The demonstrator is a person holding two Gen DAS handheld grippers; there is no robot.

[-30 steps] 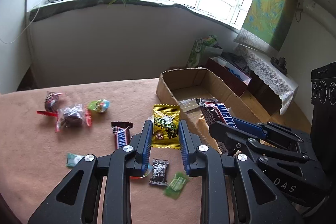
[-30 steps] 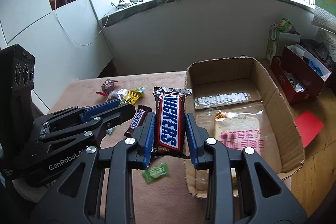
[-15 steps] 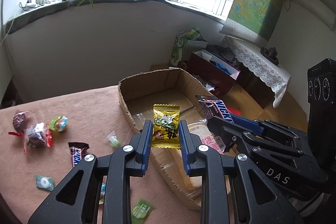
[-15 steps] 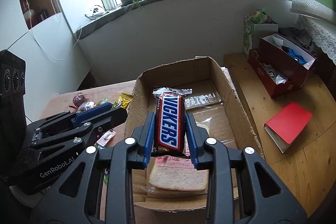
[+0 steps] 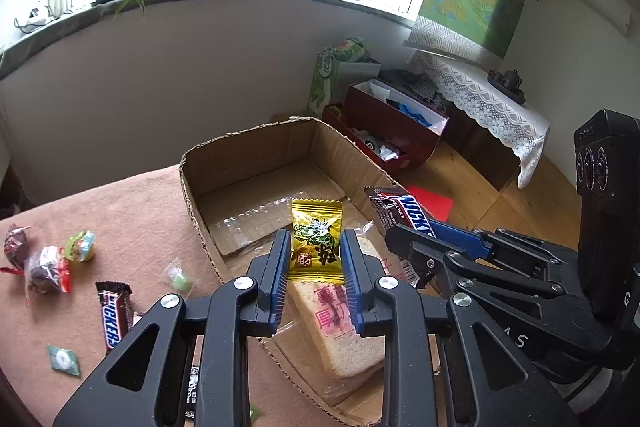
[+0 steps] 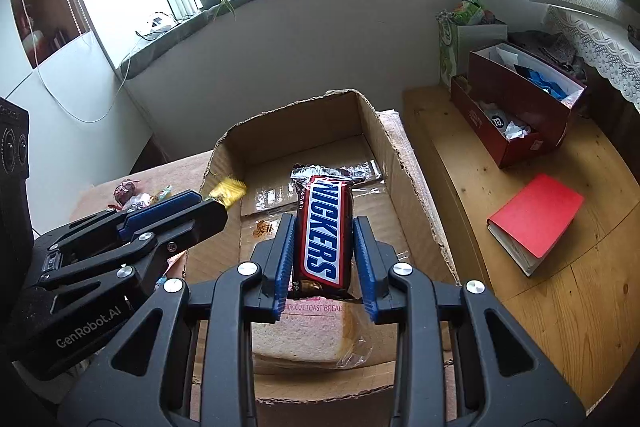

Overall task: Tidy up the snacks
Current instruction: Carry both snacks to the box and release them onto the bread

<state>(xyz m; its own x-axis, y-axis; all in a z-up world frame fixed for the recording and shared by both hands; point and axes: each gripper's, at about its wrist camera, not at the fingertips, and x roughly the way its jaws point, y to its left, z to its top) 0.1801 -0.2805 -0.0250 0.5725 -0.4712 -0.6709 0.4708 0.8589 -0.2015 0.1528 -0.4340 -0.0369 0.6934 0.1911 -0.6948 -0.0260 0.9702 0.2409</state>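
My left gripper [image 5: 316, 247] is shut on a yellow snack packet [image 5: 317, 239] and holds it above the open cardboard box [image 5: 240, 155]. My right gripper [image 6: 325, 235] is shut on a Snickers bar [image 6: 325, 227] and holds it above the same box [image 6: 384, 135]. A bag of sliced toast bread [image 5: 340, 331] lies in the box's near end, under both grippers; it also shows in the right wrist view [image 6: 304, 335]. The yellow packet shows in the right wrist view [image 6: 227, 190] at the tip of the left gripper. The rest of the box floor is bare.
On the brown cloth left of the box lie loose snacks: a small Snickers [image 5: 113, 315], a green candy [image 5: 179, 277], a teal sachet [image 5: 63, 359] and wrapped sweets [image 5: 48, 267]. A red book [image 6: 536, 223] and a dark red box [image 6: 516, 107] sit on the wooden bench at the right.
Both grippers have moved right from above the cloth to above the box, each still holding its snack. The scattered snacks have slid to the left of the view.
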